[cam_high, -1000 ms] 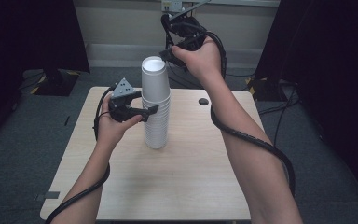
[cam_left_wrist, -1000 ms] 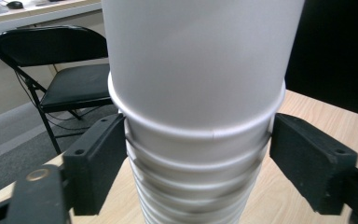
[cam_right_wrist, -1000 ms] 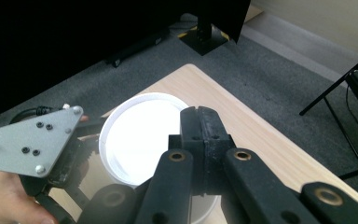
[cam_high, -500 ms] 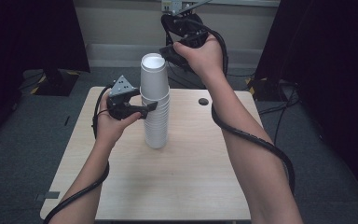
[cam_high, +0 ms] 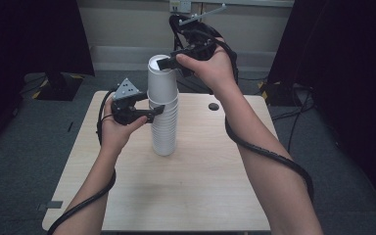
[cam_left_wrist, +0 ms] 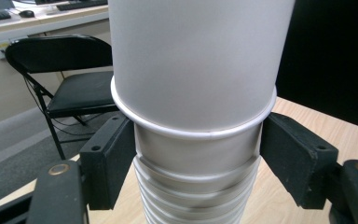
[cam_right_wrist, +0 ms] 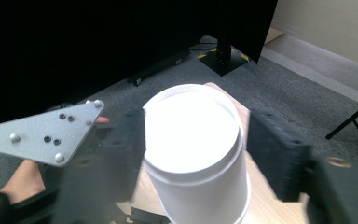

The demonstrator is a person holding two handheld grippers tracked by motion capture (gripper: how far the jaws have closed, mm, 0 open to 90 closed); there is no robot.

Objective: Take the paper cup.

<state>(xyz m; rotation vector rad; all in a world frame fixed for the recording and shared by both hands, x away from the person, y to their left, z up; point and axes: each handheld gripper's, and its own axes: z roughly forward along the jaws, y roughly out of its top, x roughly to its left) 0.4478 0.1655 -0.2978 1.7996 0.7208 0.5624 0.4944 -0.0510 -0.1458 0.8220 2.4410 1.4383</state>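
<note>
I see a tall stack of white paper cups (cam_high: 164, 128) standing upright near the middle of a light wooden table (cam_high: 191, 186), a little toward its far side. The top cup (cam_high: 160, 78) sits raised above the rest, its rim clear of the cups below. My left claw (cam_high: 157, 112) comes in from the left at mid-height of the stack; in the left gripper view its two black jaws sit on either side of the stack (cam_left_wrist: 196, 177), just under the raised cup's rim (cam_left_wrist: 193, 128), close against the cup walls, though I cannot tell whether they press on them. My right claw (cam_high: 169, 63) reaches in from above and behind, at the mouth of the top cup (cam_right_wrist: 193, 154). In the right gripper view its jaws stand on either side of that cup, the left one against the wall and the right one with a gap, blurred, so I cannot tell whether it grips. A grey three-cornered plate (cam_right_wrist: 46, 133) on the left claw shows beside the cup there. A small dark round spot (cam_high: 213, 106) lies on the table to the right of the stack, well apart from it.
</note>
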